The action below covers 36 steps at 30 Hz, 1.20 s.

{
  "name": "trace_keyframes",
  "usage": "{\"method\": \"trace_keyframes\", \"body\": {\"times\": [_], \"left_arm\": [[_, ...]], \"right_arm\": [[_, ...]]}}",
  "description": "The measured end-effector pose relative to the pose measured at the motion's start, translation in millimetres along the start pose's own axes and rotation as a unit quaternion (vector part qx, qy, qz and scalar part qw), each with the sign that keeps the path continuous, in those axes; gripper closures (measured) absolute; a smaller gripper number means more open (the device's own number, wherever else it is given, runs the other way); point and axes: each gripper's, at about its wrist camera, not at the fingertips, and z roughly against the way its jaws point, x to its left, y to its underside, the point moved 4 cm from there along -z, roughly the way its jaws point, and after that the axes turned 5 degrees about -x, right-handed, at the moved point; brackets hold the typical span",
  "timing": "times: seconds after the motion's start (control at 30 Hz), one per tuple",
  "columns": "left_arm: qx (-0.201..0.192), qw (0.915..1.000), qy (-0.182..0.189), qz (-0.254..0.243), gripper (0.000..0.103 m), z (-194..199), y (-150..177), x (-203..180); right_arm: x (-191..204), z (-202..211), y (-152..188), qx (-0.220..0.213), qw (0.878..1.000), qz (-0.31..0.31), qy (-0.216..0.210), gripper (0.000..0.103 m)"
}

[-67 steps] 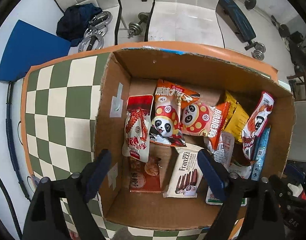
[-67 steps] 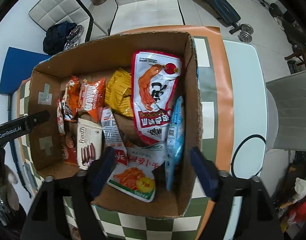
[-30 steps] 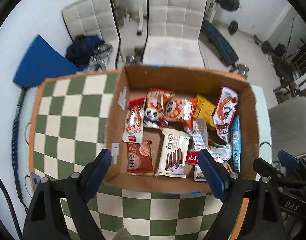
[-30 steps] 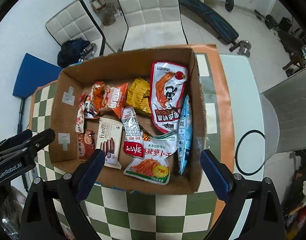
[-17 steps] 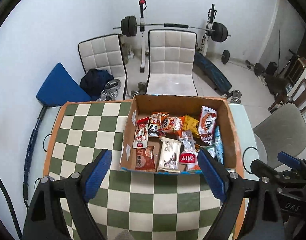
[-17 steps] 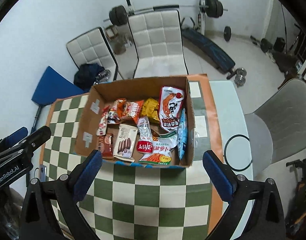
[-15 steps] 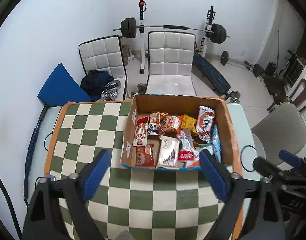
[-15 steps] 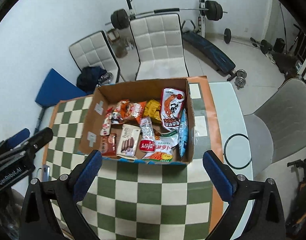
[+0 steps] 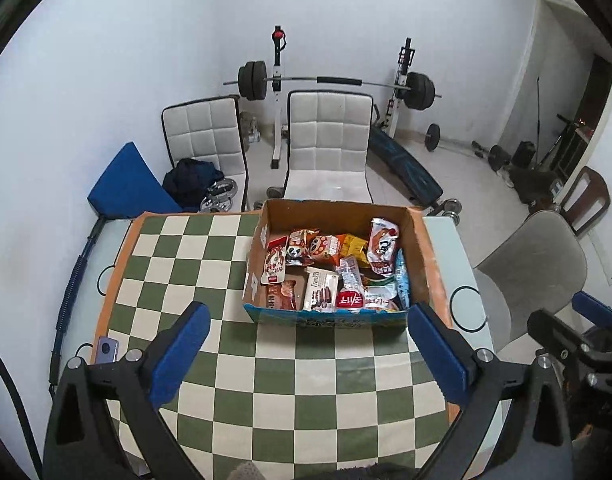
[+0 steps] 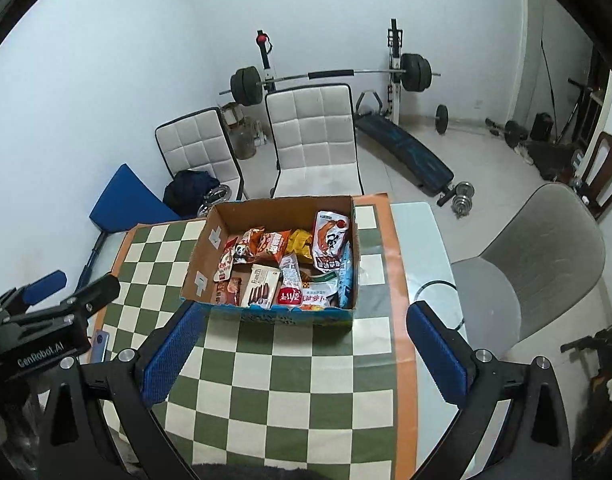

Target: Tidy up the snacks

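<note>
An open cardboard box point(image 9: 420, 240) point(image 10: 201, 256) stands on the far part of a green-and-white checkered table point(image 9: 209, 256) point(image 10: 289, 376). It holds several snack packets, among them a white Franzzi biscuit pack point(image 9: 320, 290) point(image 10: 261, 285), a red-and-white shrimp pack point(image 9: 382, 246) point(image 10: 330, 240) and panda packs point(image 9: 301, 245). My left gripper point(image 9: 306, 354) is open and empty, held high and well back from the box. My right gripper point(image 10: 303, 350) is open and empty, also back from the box.
A phone point(image 9: 105, 350) point(image 10: 98, 345) lies at the table's left edge. Two white chairs point(image 9: 326, 148) and a barbell rack point(image 9: 330, 80) stand behind the table, a grey chair point(image 9: 534, 276) to the right. The left gripper's body shows in the right wrist view point(image 10: 37, 332).
Both grippers have pulled up and back from inside the box to high above the near part of the table. The box and snacks lie as before. Both stay open.
</note>
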Motion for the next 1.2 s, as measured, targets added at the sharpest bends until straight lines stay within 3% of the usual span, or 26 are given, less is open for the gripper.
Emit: {"method": "trace_keyframes", "body": {"times": [0.2,0.4,0.7,1.03,1.2], "left_arm": [[-0.022,0.9997,0.002,-0.008,0.002,30,5,-4],[-0.033,0.9994,-0.005,-0.006,0.000,29,4,-6],[-0.044,0.9987,-0.027,0.001,0.000,6,3,0],[-0.030,0.9985,-0.045,0.003,0.000,-34,8,2],[-0.046,0.9975,-0.052,0.012,0.000,-43,6,4]], "right_arm": [[9,38,6,-0.012,1.000,0.022,-0.007,0.000],[13,52,2,-0.033,0.999,0.038,0.007,0.000],[-2,26,-4,-0.041,0.998,0.023,0.036,0.000],[-14,-18,-8,-0.039,0.997,0.011,0.059,0.000],[-15,-35,-10,-0.041,0.997,0.015,0.065,0.000]]}}
